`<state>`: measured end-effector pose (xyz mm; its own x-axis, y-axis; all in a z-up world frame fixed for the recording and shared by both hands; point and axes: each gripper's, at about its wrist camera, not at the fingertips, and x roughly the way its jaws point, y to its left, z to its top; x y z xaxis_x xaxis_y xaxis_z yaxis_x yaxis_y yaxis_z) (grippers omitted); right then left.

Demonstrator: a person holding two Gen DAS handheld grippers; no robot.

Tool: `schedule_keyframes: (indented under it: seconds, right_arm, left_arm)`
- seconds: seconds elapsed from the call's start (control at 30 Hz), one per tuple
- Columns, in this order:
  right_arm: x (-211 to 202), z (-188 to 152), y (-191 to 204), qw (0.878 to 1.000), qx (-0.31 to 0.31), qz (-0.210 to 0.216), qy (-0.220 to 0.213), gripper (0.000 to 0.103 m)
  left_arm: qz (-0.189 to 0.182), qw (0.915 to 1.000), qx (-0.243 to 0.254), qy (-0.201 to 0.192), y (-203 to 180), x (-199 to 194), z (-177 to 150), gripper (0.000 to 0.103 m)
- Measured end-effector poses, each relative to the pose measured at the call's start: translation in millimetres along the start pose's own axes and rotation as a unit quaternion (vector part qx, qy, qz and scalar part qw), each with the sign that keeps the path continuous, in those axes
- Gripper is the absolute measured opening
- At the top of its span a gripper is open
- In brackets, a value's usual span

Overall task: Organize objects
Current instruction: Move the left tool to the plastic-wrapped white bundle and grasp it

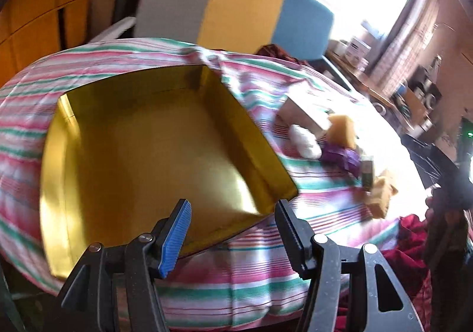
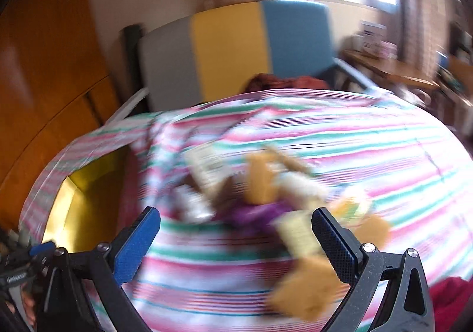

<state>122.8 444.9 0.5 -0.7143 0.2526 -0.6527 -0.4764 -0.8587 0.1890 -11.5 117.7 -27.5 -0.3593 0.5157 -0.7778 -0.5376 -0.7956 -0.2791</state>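
Note:
An open gold tin (image 1: 142,148) lies on the striped cloth (image 1: 319,207), nothing inside it. My left gripper (image 1: 232,203) hangs over the tin's near corner, jaws apart and holding nothing. To the right sits a pile: a cardboard box (image 1: 304,113), a white lump (image 1: 304,139), a yellow sponge (image 1: 343,127), a purple object (image 1: 340,154) and another sponge (image 1: 381,193). The right wrist view is blurred. In it my right gripper (image 2: 236,213) stands wide open just short of the same pile: a sponge (image 2: 260,181), the purple object (image 2: 254,213) and a near sponge (image 2: 307,290). The gold tin (image 2: 77,201) is at its left.
A chair back (image 1: 236,12) in grey, yellow and blue stands behind the table. A wooden cabinet (image 1: 35,12) is at the left and a cluttered desk (image 1: 369,89) at the right. Red fabric (image 1: 408,258) lies at the table's near right edge.

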Motion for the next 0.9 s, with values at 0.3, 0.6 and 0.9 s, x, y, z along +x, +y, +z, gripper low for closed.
schedule_keyframes:
  seconds: [0.3,0.6,0.9]
  right_arm:
    - [2.2,-3.2,-112.1,0.982,0.187,0.017,-0.01,0.103]
    - [0.0,-1.5,-107.8,0.979,0.198,0.053,-0.021,0.103]
    - [2.3,-4.8,-112.7,0.975,0.208,0.079,-0.024,0.103]
  left_arm:
    - [-0.023,0.9927,0.111,0.041,-72.0,41.0,36.2,0.059]
    - [-0.015,0.9836,0.14,0.112,-118.0,129.8,69.4,0.053]
    - [0.017,0.9789,0.131,0.156,-131.2,193.1,86.1,0.052]
